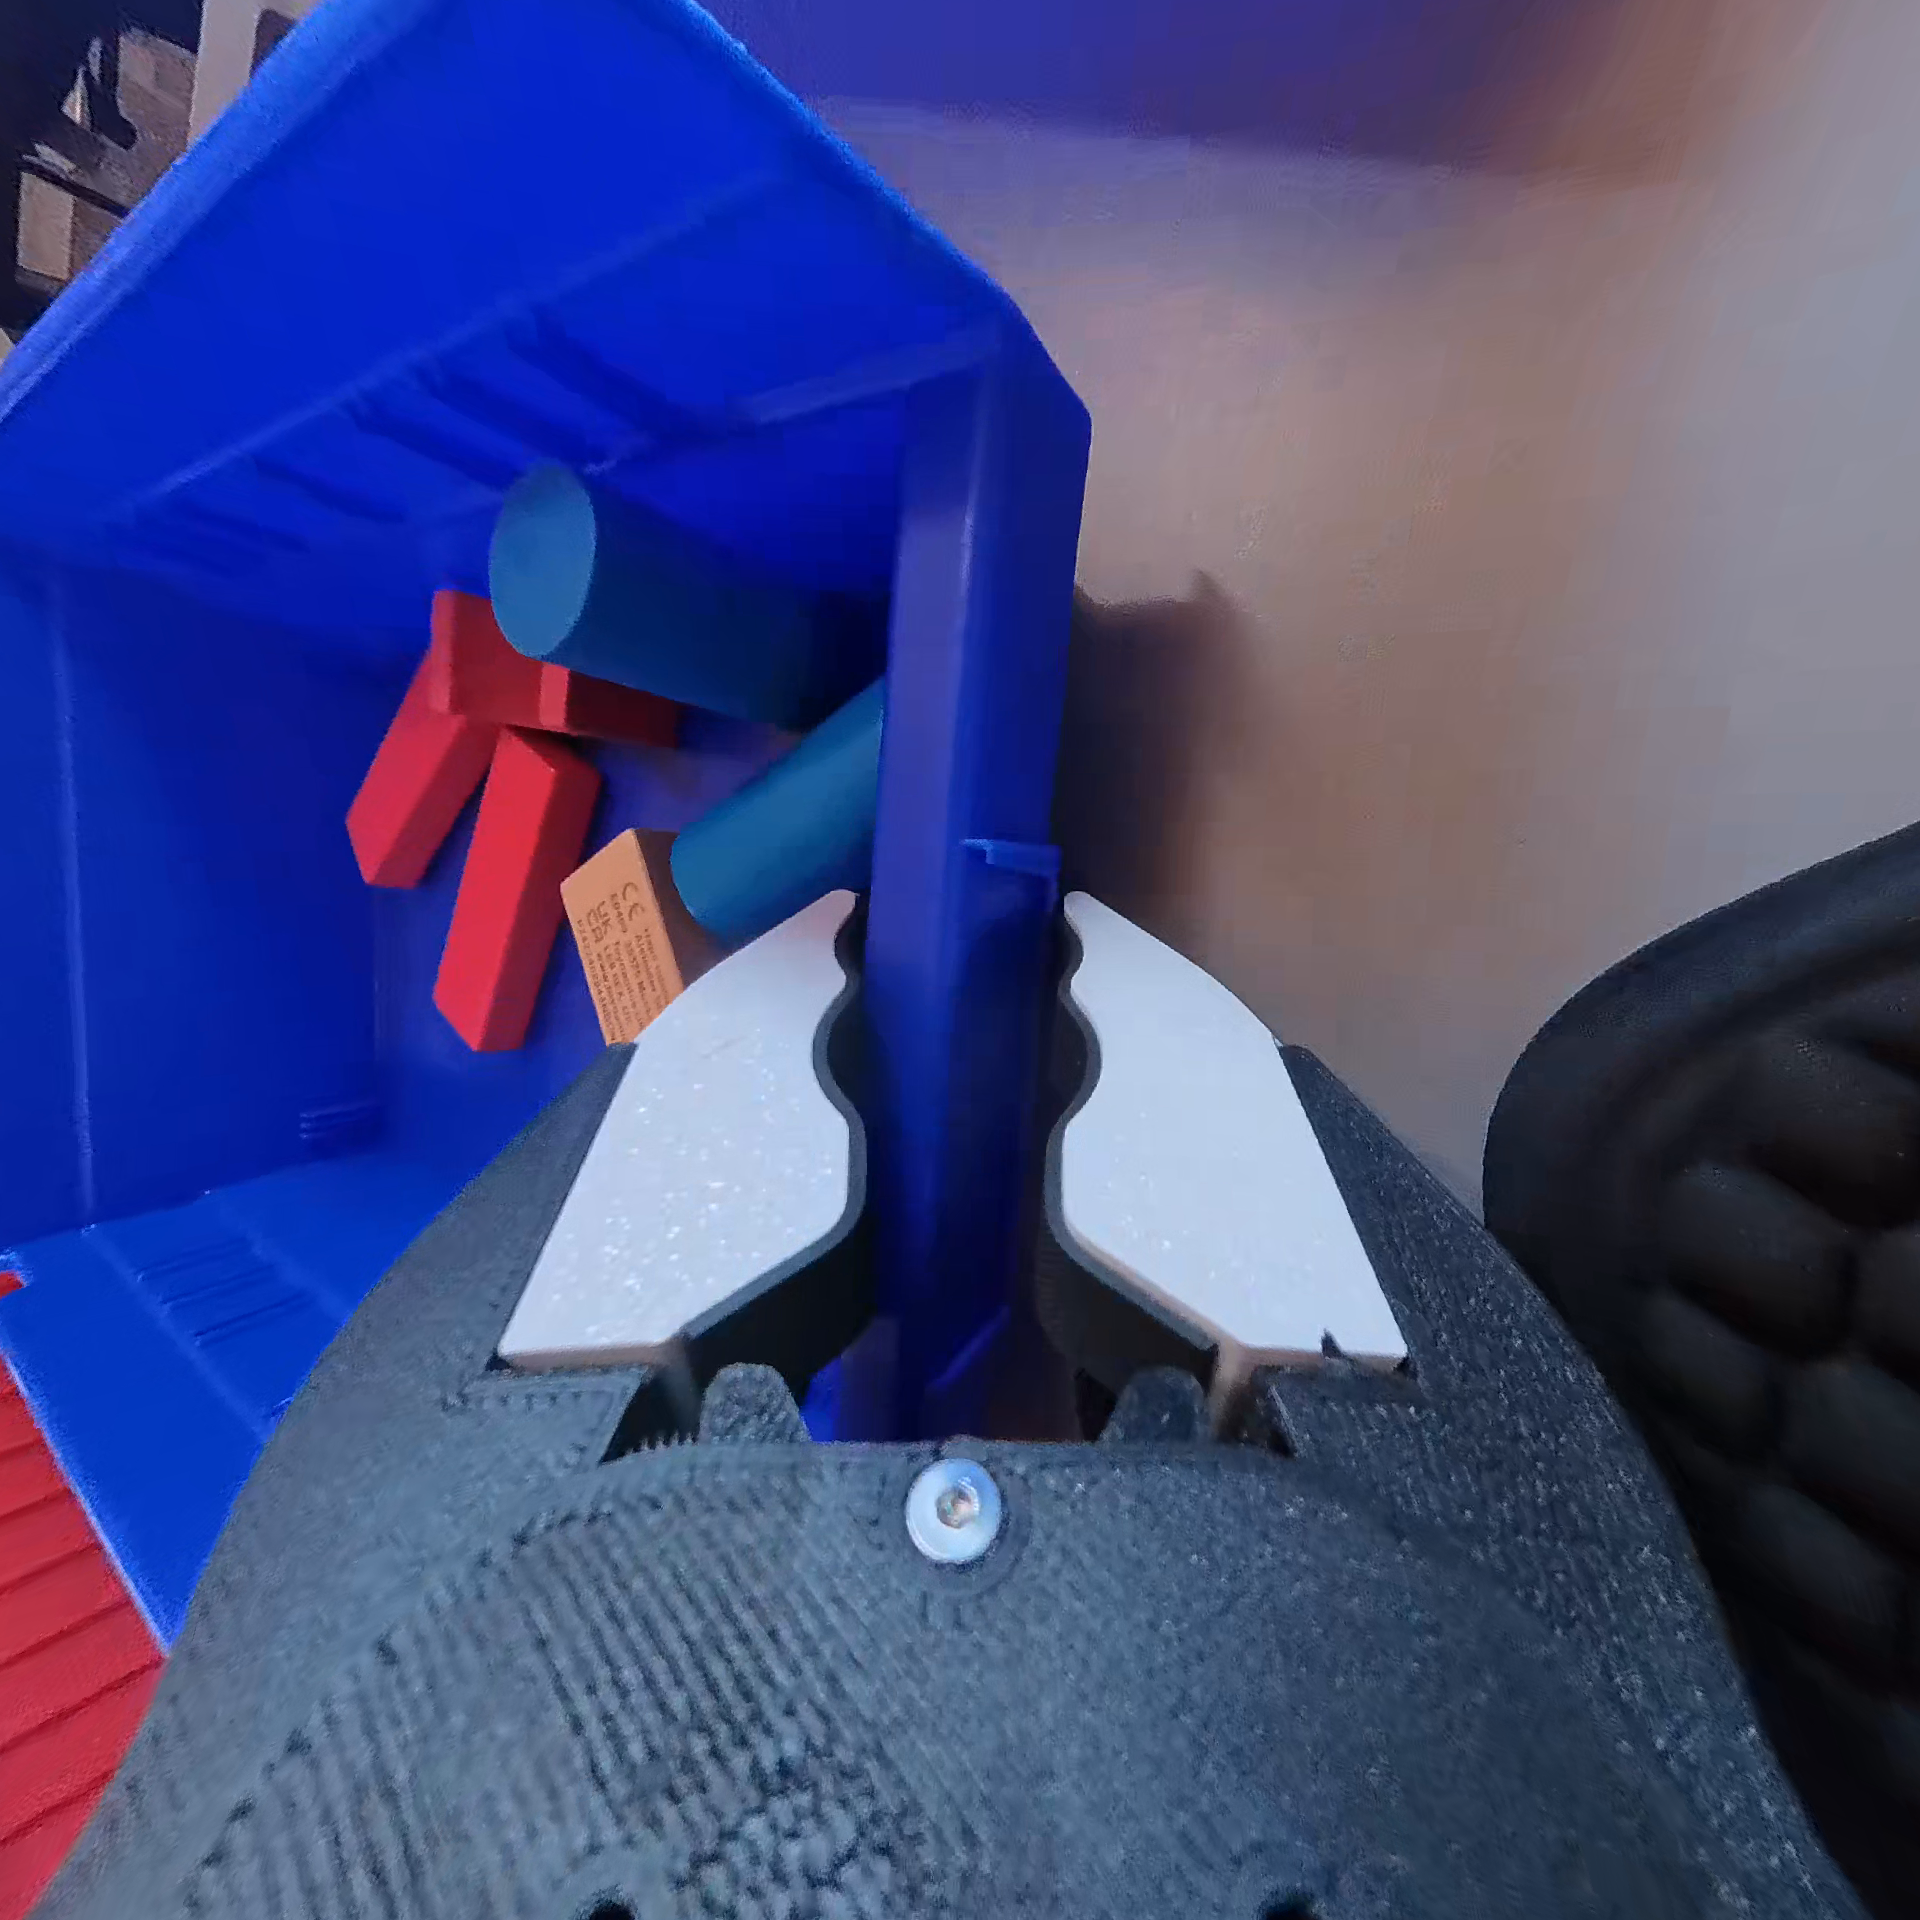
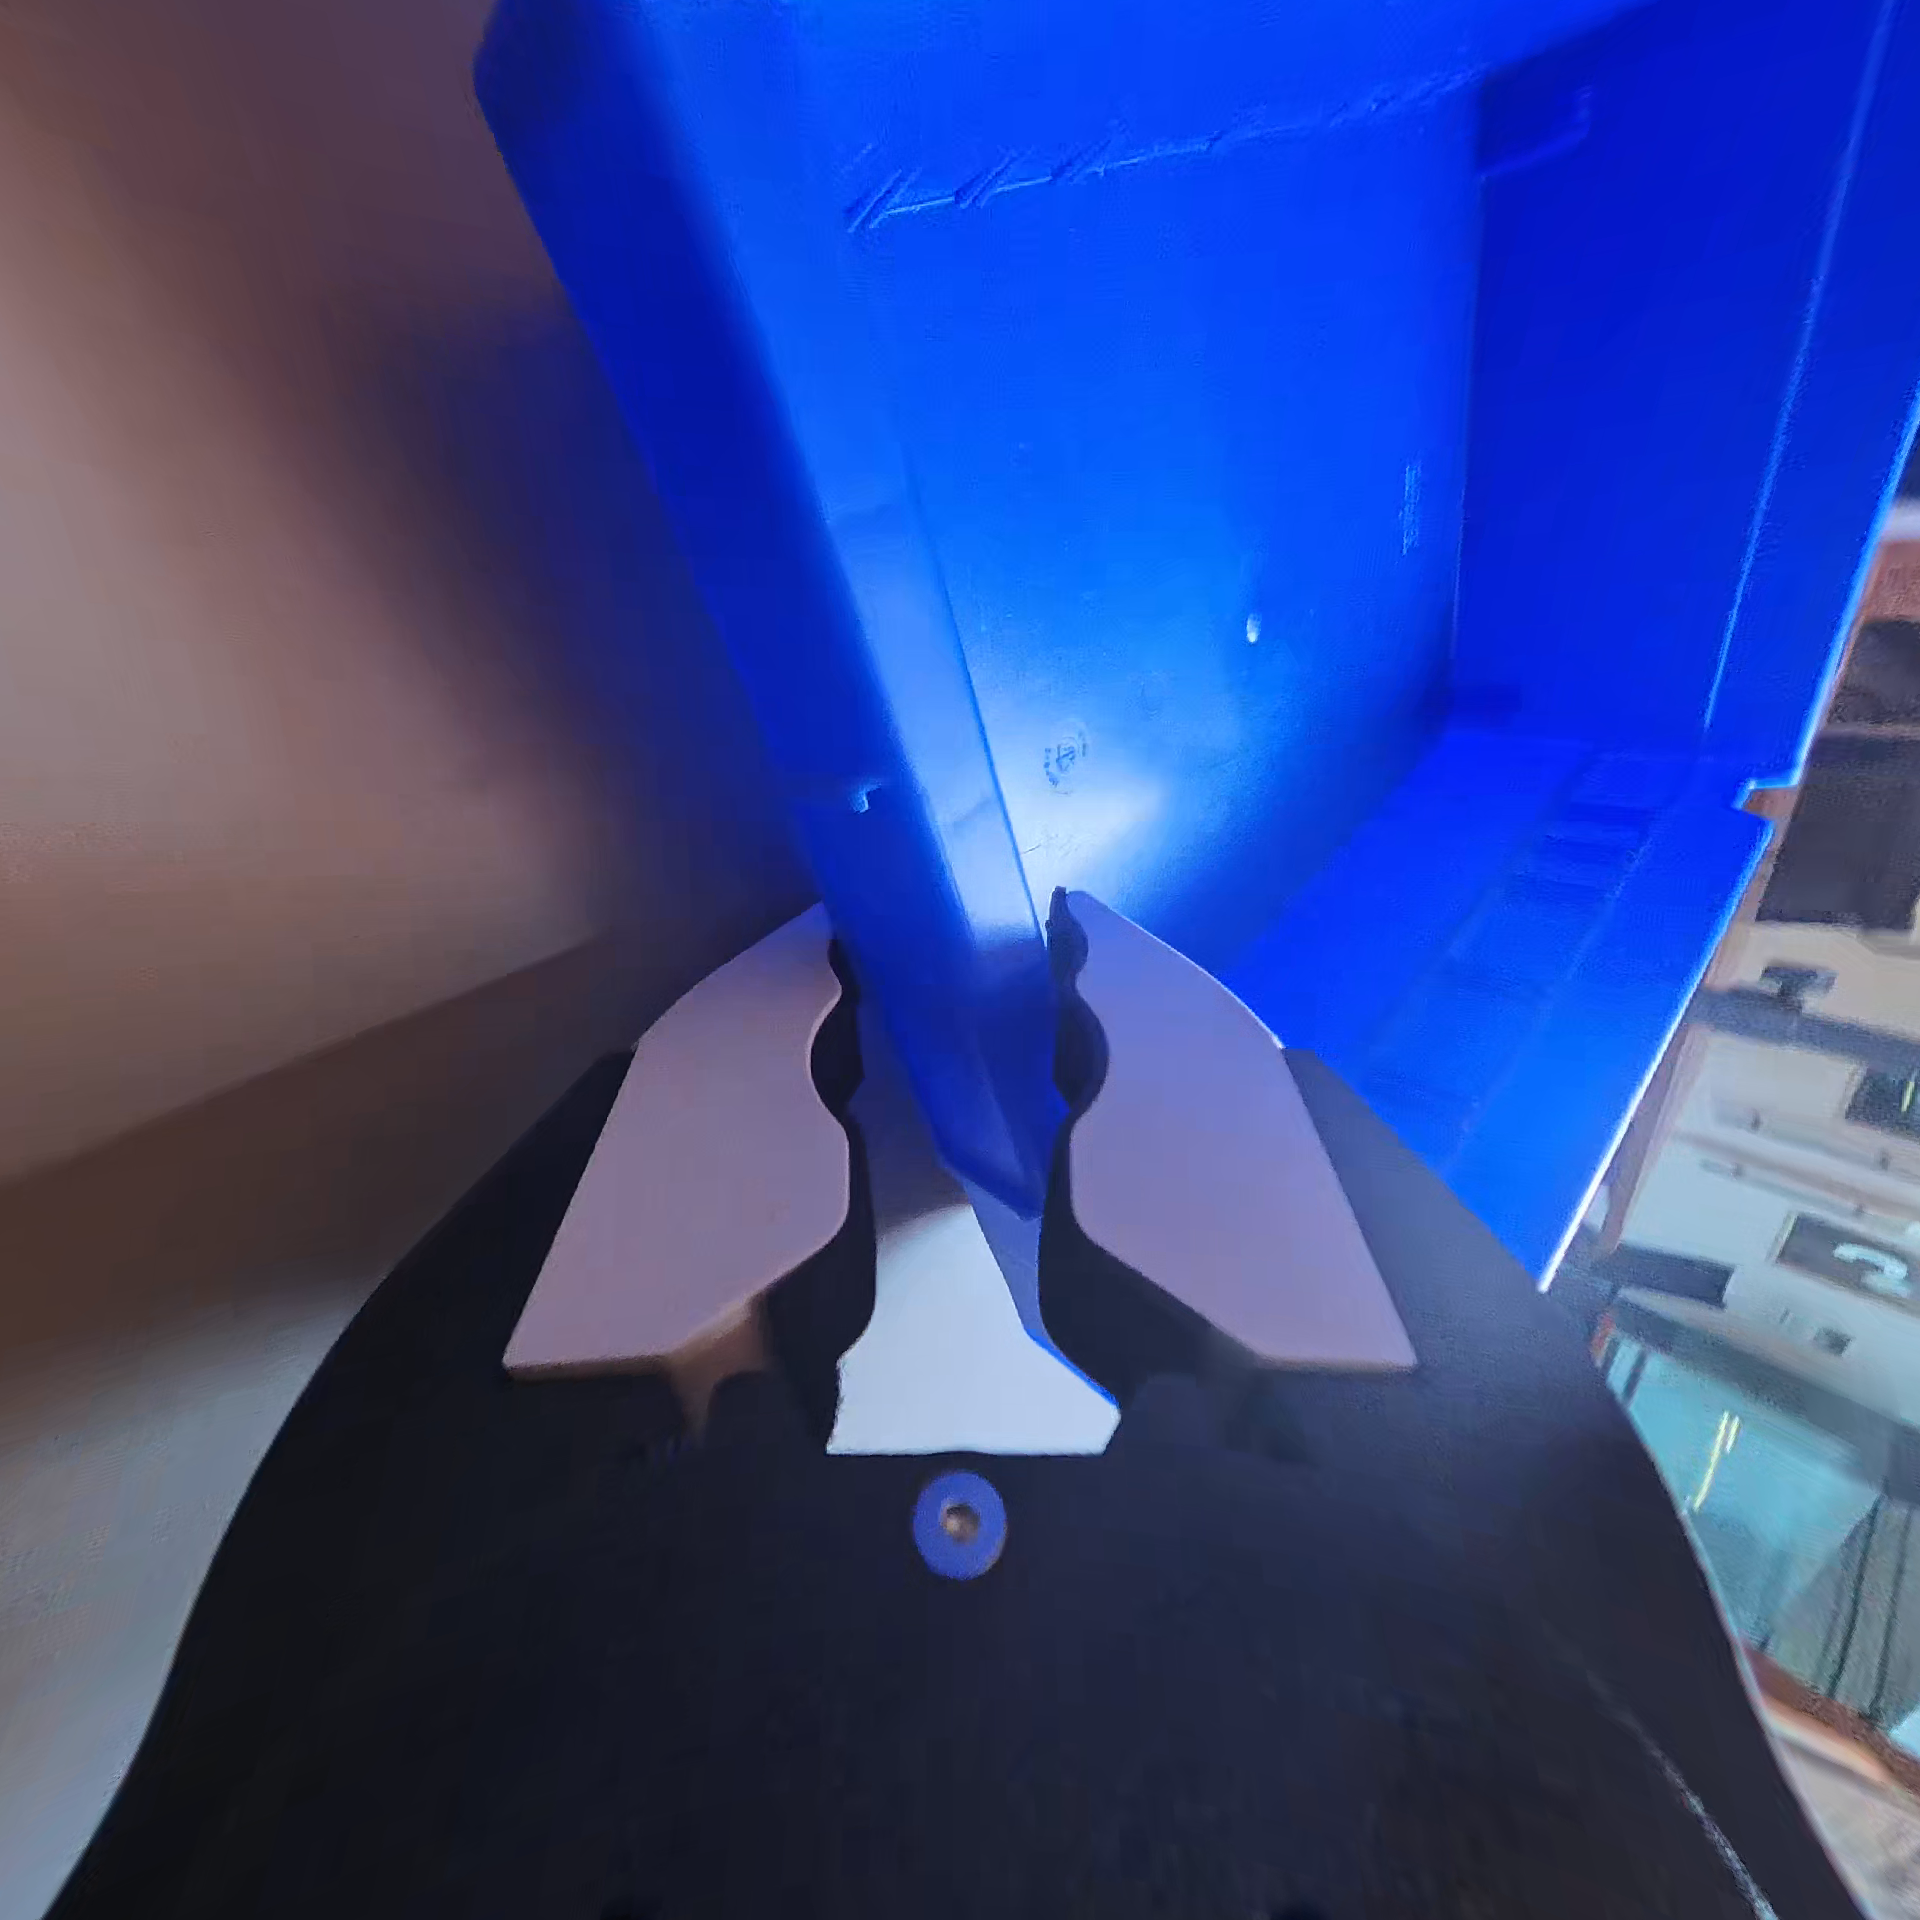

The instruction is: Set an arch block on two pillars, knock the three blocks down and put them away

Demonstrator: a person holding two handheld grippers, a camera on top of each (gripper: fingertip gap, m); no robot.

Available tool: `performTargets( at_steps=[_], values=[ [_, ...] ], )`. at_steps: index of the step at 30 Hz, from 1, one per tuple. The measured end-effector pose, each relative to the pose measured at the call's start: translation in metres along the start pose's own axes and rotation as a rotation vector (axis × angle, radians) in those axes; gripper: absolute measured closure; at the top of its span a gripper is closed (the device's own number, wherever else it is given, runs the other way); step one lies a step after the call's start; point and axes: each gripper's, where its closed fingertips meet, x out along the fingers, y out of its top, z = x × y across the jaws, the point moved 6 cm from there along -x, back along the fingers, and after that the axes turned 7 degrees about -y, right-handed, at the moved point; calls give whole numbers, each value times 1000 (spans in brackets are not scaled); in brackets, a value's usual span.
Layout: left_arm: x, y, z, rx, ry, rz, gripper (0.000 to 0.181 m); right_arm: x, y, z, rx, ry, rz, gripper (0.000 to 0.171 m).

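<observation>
My left gripper (image 1: 961, 904) is shut on the side wall of a blue bin (image 1: 966, 623), which looks tilted. Inside the bin lie two teal cylinder blocks (image 1: 644, 603) (image 1: 790, 821), red blocks (image 1: 509, 894) (image 1: 416, 779) and an orange block (image 1: 623, 935) piled against that wall. My right gripper (image 2: 945, 904) is shut on a wall edge of the blue bin (image 2: 1143, 468). The part of the bin's inside that the right wrist view shows holds no blocks. I cannot tell which block is the arch.
A black padded mesh object (image 1: 1745, 1247) is close on the right of the left gripper. A red ribbed surface (image 1: 52, 1558) shows at the lower left. A blurred brown surface (image 1: 1455, 520) lies beyond the bin. Room furniture (image 2: 1787, 1247) shows far right. My right fingertips sit around 25 cm from my left ones.
</observation>
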Motion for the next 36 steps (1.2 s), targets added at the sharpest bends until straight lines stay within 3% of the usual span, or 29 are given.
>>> performTargets(
  at_steps=[6, 11, 14, 17, 28, 36],
  values=[
    [3, 2, -4, -5, -19, 24, 148, -5, -60, 9, 124, -49, -128, 138],
    [10, 6, -16, -29, -84, 26, 150, 27, -105, 43, 167, -153, -156, 139],
    [16, 6, -28, -37, -119, 33, 150, 47, -120, 62, 199, -192, -88, 140],
    [25, 6, -43, -52, -131, 32, 150, 55, -134, 71, 232, -207, -126, 140],
    [35, 2, -62, -81, -46, 44, 148, 37, -128, 54, 166, -189, -22, 140],
    [26, -21, -66, -114, -37, 77, 144, 36, -125, 52, 154, -199, 51, 138]
  ],
)
